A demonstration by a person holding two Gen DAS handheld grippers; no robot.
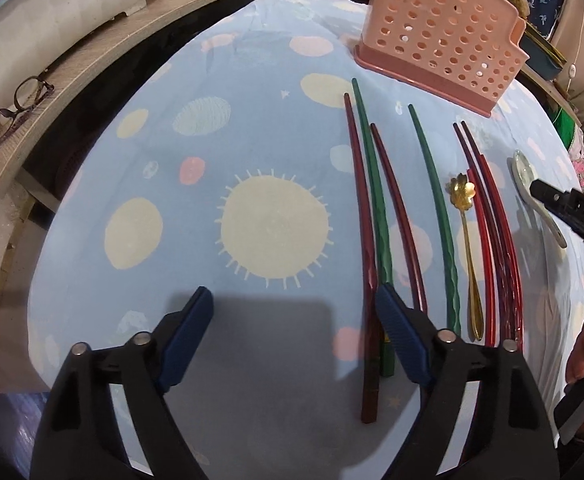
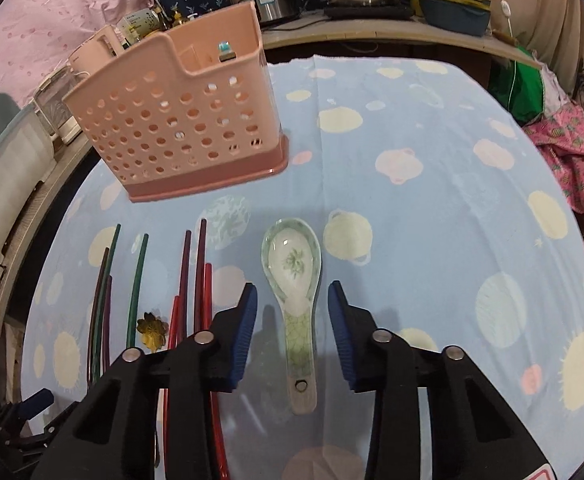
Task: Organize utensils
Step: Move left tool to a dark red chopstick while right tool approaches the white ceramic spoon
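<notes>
None of the utensils sits in the pink holder (image 2: 179, 120) yet; chopsticks (image 1: 376, 208), gold spoon (image 1: 466, 240) and ceramic spoon (image 2: 294, 280) lie on the counter (image 2: 432, 240). Both grippers are empty: left gripper (image 1: 292, 320) fingers wide, right gripper (image 2: 292, 320) fingers wide astride the ceramic spoon.

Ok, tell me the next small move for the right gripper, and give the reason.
Probably lower the right gripper and close on the ceramic spoon. Its open jaws already straddle the spoon's handle, nothing is held, and the pink holder stands upright just beyond, ready to receive it.
</notes>
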